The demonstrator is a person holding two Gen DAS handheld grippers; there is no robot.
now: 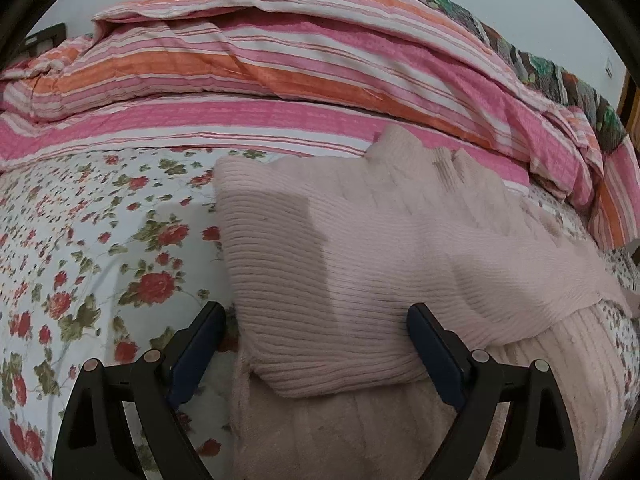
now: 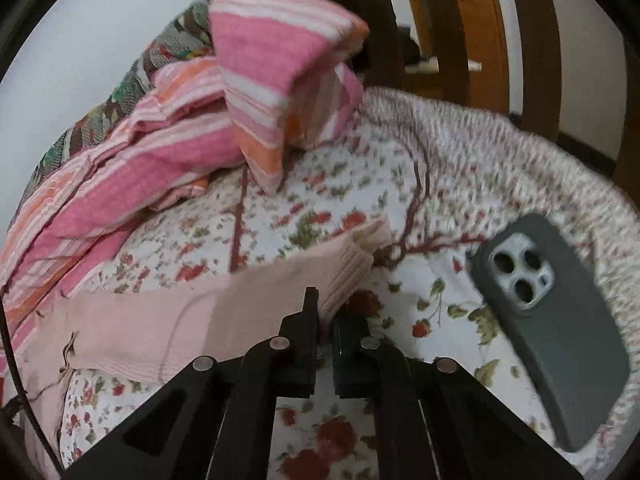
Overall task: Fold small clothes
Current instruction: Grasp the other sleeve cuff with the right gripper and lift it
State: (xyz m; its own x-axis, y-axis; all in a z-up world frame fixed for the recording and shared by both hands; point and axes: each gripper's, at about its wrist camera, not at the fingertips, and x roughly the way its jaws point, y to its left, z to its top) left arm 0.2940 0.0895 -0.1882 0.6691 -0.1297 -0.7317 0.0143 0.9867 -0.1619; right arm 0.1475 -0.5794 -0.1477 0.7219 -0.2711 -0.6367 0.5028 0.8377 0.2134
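A pale pink ribbed sweater [image 1: 360, 248] lies on the flowered bedsheet [image 1: 100, 240], its body folded over itself. My left gripper [image 1: 316, 320] is open, its two dark fingers straddling the near left corner of the folded part without pinching it. In the right wrist view one long sleeve of the sweater [image 2: 160, 332] stretches across the sheet to its ribbed cuff [image 2: 348, 268]. My right gripper [image 2: 328, 312] is shut on the near edge of that cuff, and the fabric runs down between the two black fingers.
A pink, orange and white striped quilt [image 1: 280, 64] is bunched along the far side of the bed, with a corner [image 2: 280, 72] standing up. A grey-cased phone [image 2: 552, 328] lies face down on the sheet at the right. Wooden bars [image 2: 532, 40] rise behind the bed's frilled edge.
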